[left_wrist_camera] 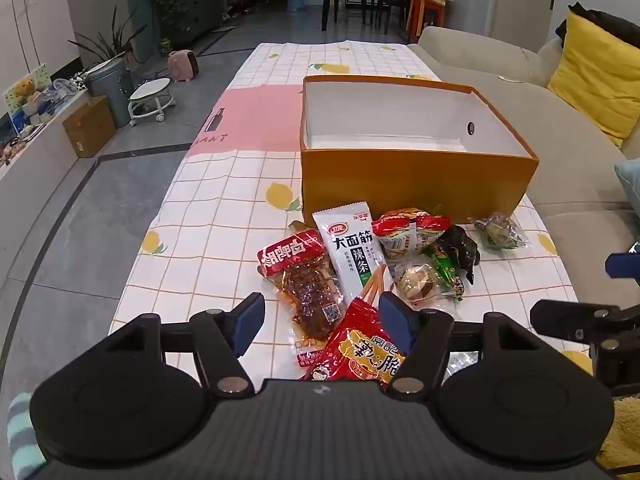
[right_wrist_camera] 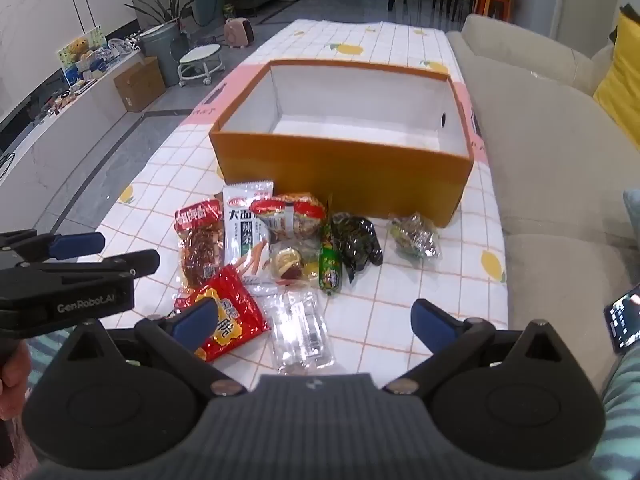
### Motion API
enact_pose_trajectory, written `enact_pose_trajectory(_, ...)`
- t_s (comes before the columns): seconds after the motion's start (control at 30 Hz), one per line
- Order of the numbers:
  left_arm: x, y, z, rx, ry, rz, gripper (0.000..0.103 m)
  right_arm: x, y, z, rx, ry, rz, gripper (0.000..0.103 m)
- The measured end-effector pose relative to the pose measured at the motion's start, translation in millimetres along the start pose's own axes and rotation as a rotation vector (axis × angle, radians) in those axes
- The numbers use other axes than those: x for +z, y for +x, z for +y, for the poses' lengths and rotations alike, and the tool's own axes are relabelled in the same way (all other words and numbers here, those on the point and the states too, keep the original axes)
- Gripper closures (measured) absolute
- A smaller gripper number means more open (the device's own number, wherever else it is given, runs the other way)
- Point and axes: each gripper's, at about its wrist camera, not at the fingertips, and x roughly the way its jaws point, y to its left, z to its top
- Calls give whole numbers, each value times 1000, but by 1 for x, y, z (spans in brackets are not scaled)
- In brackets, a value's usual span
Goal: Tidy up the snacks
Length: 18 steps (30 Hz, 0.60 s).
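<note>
An empty orange box [left_wrist_camera: 416, 174] [right_wrist_camera: 340, 168] with a white inside stands on the checked tablecloth. In front of it lies a heap of snacks: a brown meat packet [left_wrist_camera: 306, 284] [right_wrist_camera: 200, 244], a white packet with a green label [left_wrist_camera: 354, 252] [right_wrist_camera: 242, 224], a red packet [left_wrist_camera: 360, 348] [right_wrist_camera: 232, 312], a green stick [right_wrist_camera: 330, 266], a dark packet [left_wrist_camera: 460, 248] [right_wrist_camera: 356, 240] and a crinkly greenish packet [left_wrist_camera: 500, 231] [right_wrist_camera: 414, 236]. My left gripper [left_wrist_camera: 320, 320] [right_wrist_camera: 120, 254] hovers open over the red and brown packets. My right gripper [right_wrist_camera: 314, 320] is open wide over a clear packet [right_wrist_camera: 300, 328].
A beige sofa [right_wrist_camera: 560, 184] with a yellow cushion [left_wrist_camera: 596, 80] runs along the table's right side. The tablecloth's left edge [left_wrist_camera: 160, 240] drops to a grey floor. A phone [right_wrist_camera: 624, 320] shows at the right, a hand [right_wrist_camera: 12, 364] at the left.
</note>
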Motion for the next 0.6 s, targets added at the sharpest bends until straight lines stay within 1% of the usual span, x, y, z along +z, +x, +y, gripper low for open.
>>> enact_pose_trajectory(0.07, 1, 0, 1, 2, -1, 11, 26, -1, 1, 2, -1, -6, -1, 4)
enact_pose_trajectory(0.13, -1, 0, 3, -4, -12, 2, 26, -3, 4, 5, 8, -3, 8, 4)
enact_pose_trajectory(0.17, -1, -2, 2, 4, -9, -1, 26, 0, -3, 3, 18, 0, -4, 4)
enact_pose_trajectory(0.2, -1, -2, 3, 2, -15, 1, 26, 2, -1, 1, 25, 4, 7, 4)
enact_pose_trajectory(0.23, -2, -2, 3, 6, -20, 2, 26, -1, -4, 3, 20, 4, -11, 4)
enact_pose_trajectory(0.3, -3, 2, 2, 12, -21, 8, 26, 1, -7, 4, 4, -6, -15, 4)
enact_pose_trajectory(0.37, -3, 2, 2, 14, -22, 11, 26, -1, -6, 10, -30, -41, -34, 4)
enact_pose_trajectory(0.6, -4, 3, 2, 8, -24, 15, 26, -4, -10, 12, -35, -58, -54, 4)
